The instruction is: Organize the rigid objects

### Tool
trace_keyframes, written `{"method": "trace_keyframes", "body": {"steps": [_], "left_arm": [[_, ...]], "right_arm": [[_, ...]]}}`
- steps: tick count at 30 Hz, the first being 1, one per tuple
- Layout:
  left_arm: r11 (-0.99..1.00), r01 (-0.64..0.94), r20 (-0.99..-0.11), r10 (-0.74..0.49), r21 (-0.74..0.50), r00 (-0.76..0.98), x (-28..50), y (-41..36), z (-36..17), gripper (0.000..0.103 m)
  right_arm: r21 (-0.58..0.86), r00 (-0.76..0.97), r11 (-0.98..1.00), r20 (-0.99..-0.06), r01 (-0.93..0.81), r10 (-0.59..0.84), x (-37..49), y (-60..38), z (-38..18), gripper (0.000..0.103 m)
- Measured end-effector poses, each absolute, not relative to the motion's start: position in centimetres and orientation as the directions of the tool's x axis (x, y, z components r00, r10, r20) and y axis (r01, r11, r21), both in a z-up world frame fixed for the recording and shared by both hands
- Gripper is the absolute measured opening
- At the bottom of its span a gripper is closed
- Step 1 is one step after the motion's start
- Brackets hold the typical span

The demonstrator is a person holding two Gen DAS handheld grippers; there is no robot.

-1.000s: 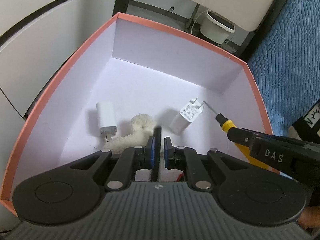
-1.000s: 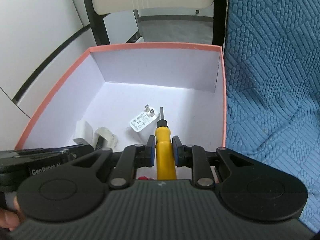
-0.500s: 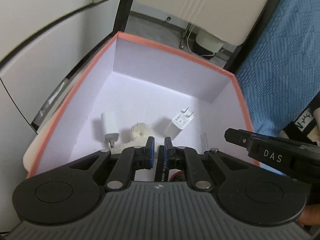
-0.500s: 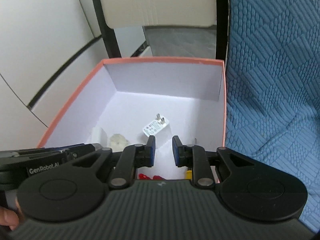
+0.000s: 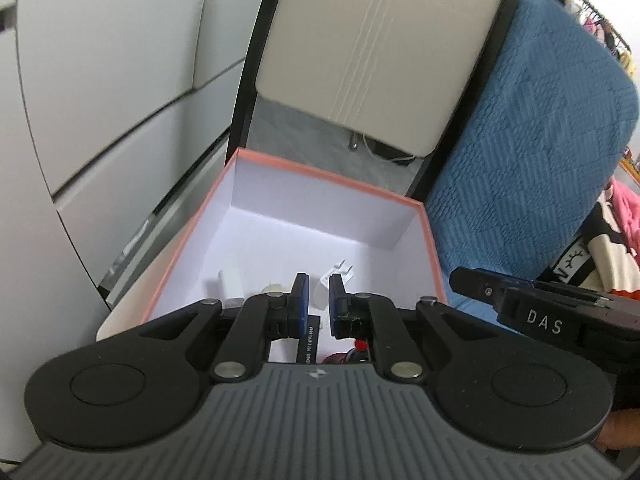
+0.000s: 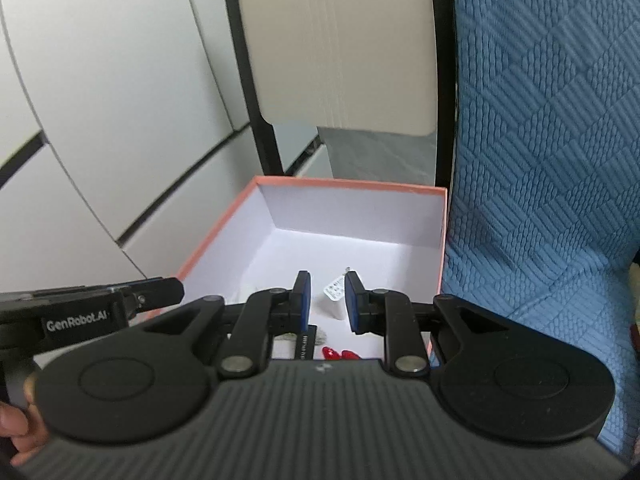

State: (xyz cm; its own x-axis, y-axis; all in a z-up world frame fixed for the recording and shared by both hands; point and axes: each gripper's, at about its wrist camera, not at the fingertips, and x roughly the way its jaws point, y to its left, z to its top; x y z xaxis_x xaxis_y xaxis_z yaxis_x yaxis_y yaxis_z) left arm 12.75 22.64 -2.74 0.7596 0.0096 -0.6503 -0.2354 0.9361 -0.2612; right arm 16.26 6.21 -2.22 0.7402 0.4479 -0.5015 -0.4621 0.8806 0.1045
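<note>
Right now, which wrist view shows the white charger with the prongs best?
Neither is clean, but the right wrist view is better: the white charger shows its printed label between the open right gripper fingers. In the left wrist view, the left gripper hides most of it.

The left claw (image 5: 318, 294) is held with its two fingers pointing forward and a little downward. The blue pads (image 5: 303, 300) stand apart with a small gap, and nothing is between them. The right claw (image 6: 327, 298) is in the same pose, side by side with the left one, and its gap is wider; it holds nothing too. Part of a hand (image 6: 16, 434) shows at the lower left edge of the right wrist view.
</note>
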Motion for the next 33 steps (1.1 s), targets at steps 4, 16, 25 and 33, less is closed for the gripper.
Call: {"method": "trace_keyframes", "body": {"steps": [4, 16, 25, 33], "left_arm": [[0.943, -0.227, -0.633, 0.021, -0.245, 0.774, 10.7, 21.6, -1.3, 0.012], [0.959, -0.185, -0.624, 0.011, -0.215, 0.782, 5.5, 18.7, -0.6, 0.012], [0.962, -0.165, -0.632, -0.010, -0.218, 0.775, 3.0, 16.9, -1.7, 0.012], [0.952, -0.188, -0.641, -0.012, -0.242, 0.768, 1.3, 16.2, -2.8, 0.012]], "right_arm": [[0.102, 0.743, 0.872, -0.482, -0.478, 0.464, 14.2, 5.6, -1.5, 0.023], [0.112, 0.751, 0.871, -0.461, -0.479, 0.473, 9.3, 2.6, -1.7, 0.023], [0.120, 0.747, 0.872, -0.469, -0.475, 0.472, 6.9, 0.4, -3.8, 0.023], [0.112, 0.735, 0.867, -0.486, -0.485, 0.473, 5.8, -0.6, -5.0, 0.023]]}}
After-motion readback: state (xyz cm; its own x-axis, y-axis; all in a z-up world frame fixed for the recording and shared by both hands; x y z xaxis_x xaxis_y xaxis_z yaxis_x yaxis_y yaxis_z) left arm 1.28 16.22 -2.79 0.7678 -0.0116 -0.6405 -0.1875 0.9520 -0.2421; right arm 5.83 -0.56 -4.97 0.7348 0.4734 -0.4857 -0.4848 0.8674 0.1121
